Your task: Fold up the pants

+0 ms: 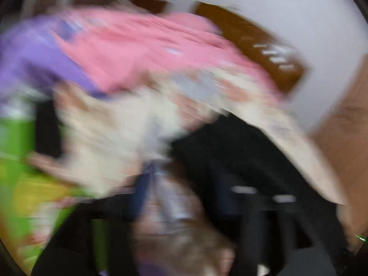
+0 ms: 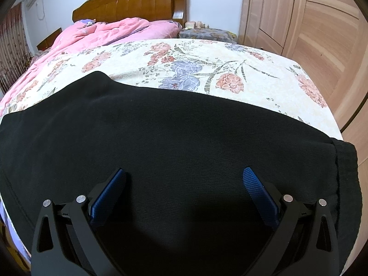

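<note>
While the left wrist view smears into heavy blur, the right wrist view is sharp, and there we have the black pants (image 2: 161,138) spread flat across the near end of the bed, lying on a floral bedsheet (image 2: 207,64). Their gathered edge hangs just over the bed's right-hand side. The right gripper (image 2: 184,179) hovers low over the dark fabric, jaws spread wide, blue pads (image 2: 255,191) well apart, and nothing is clamped between them; whether the tips touch the cloth I cannot tell. Farther up the bed a pink quilt (image 2: 110,32) is bunched against the wooden headboard (image 2: 133,2), and a pale wooden wardrobe (image 2: 310,34) stands along the right.

Over to the left wrist view: everything streaks. The pants (image 1: 230,151) show as a dark mass in the lower middle, the sheet (image 1: 115,128) as a cream smear, the quilt (image 1: 138,50) as a pink band above, the headboard (image 1: 253,46) as a brown slab. The left gripper (image 1: 179,202) is only a dark shape with one blue streak; its jaws seem to stand apart, but the blur hides whether any cloth sits between them. A green and yellow patch (image 1: 18,184) fills the left edge, too blurred to name.
</note>
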### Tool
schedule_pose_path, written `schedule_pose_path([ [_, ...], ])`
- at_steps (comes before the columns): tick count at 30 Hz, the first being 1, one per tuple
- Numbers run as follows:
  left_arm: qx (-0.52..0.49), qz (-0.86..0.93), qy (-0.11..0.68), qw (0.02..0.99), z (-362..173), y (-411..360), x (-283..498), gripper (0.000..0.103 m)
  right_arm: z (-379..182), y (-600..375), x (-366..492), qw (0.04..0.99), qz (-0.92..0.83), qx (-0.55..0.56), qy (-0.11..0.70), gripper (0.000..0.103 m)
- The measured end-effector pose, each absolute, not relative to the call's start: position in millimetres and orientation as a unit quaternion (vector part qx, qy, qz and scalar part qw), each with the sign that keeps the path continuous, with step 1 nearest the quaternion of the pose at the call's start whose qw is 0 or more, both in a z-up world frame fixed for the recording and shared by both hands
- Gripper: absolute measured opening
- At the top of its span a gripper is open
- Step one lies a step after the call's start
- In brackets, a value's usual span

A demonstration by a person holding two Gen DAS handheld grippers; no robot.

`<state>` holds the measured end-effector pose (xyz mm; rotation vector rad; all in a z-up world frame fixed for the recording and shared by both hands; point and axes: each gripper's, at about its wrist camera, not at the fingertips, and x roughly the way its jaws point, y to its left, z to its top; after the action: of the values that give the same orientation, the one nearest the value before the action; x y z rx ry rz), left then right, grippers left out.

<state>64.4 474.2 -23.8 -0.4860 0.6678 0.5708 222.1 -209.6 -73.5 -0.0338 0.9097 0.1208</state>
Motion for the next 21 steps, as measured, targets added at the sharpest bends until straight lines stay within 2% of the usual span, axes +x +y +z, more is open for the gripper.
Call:
schedule_pose_path([
  [2, -0.153, 0.351, 0.272, 0.883, 20, 446, 52, 0.082, -73, -209, 222, 0.896, 0.057, -0.018, 0.439, 0.099],
  [4, -0.133, 0.298, 0.234, 0.916, 52, 412, 57, 0.092, -72, -203, 222, 0.894, 0.047, -0.034, 0.445, 0.099],
  [5, -0.125, 0.249, 0.237, 0.931, 61, 391, 69, 0.097, -68, -198, 221, 0.896, 0.038, -0.048, 0.44, 0.098],
  [7, -0.101, 0.125, 0.275, 0.948, 65, 338, 110, 0.101, -50, -182, 214, 0.913, 0.051, -0.061, 0.4, 0.098],
  [11, -0.093, 0.002, 0.377, 0.922, 24, 251, 200, 0.101, -19, -138, 219, 0.924, 0.108, -0.088, 0.357, 0.098],
  [14, -0.094, -0.029, 0.428, 0.898, -10, 204, 239, 0.101, -29, -94, 249, 0.891, 0.167, -0.14, 0.399, 0.098],
  [17, -0.03, -0.017, 0.44, 0.897, -45, 168, 262, 0.101, -66, -87, 273, 0.848, 0.157, -0.161, 0.479, 0.098],
  [18, -0.007, 0.002, 0.448, 0.894, -58, 165, 266, 0.101, -73, -95, 274, 0.844, 0.168, -0.135, 0.491, 0.098],
  [19, -0.013, 0.004, 0.448, 0.894, -61, 169, 266, 0.102, -74, -111, 273, 0.852, 0.181, -0.094, 0.482, 0.099],
  [21, -0.043, 0.021, 0.437, 0.898, -53, 182, 266, 0.102, -74, -132, 266, 0.859, 0.173, -0.093, 0.473, 0.099],
])
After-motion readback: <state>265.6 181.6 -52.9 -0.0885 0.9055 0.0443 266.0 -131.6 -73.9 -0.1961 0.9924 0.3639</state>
